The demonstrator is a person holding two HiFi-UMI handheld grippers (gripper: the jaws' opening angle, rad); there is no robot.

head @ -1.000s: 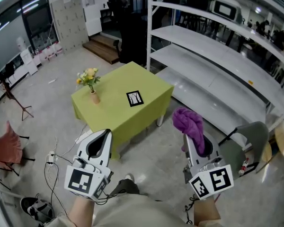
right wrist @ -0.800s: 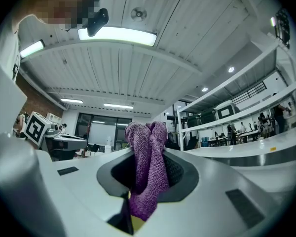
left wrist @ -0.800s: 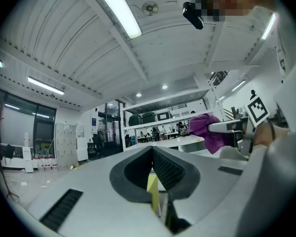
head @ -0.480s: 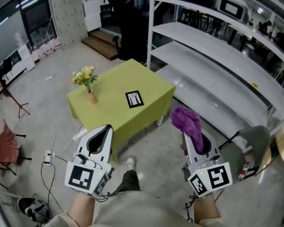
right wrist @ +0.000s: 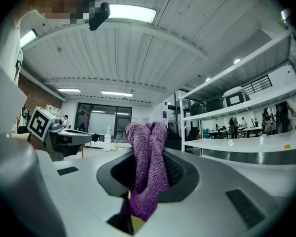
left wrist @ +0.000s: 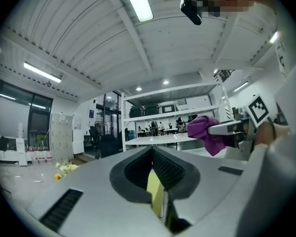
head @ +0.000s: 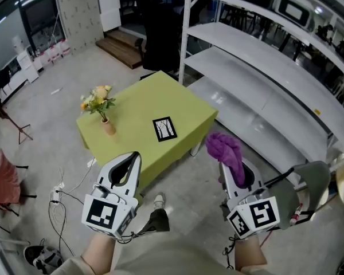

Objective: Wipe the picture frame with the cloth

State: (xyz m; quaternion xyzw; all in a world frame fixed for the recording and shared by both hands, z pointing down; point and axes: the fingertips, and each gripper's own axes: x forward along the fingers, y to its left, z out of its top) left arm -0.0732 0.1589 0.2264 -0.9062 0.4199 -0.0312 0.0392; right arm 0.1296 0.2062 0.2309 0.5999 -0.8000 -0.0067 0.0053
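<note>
A small black picture frame (head: 164,128) lies flat on a table under a yellow-green cloth (head: 137,102), ahead of both grippers. My right gripper (head: 229,166) is shut on a purple cloth (head: 225,152), which bunches up past the jaws in the right gripper view as the purple cloth (right wrist: 147,167). My left gripper (head: 126,166) is shut with nothing between its jaws; in the left gripper view the left gripper (left wrist: 154,174) shows its jaws closed together. Both grippers are held up in the air, short of the table.
A vase of yellow flowers (head: 100,108) stands on the table's left part. Long white shelving (head: 264,67) runs along the right. A grey chair (head: 307,182) sits at the right, cables (head: 60,193) lie on the floor at the left.
The view has moved closer to the table, which has shifted down and slightly right in the head view. Both grippers keep their places and the purple cloth stays held.
</note>
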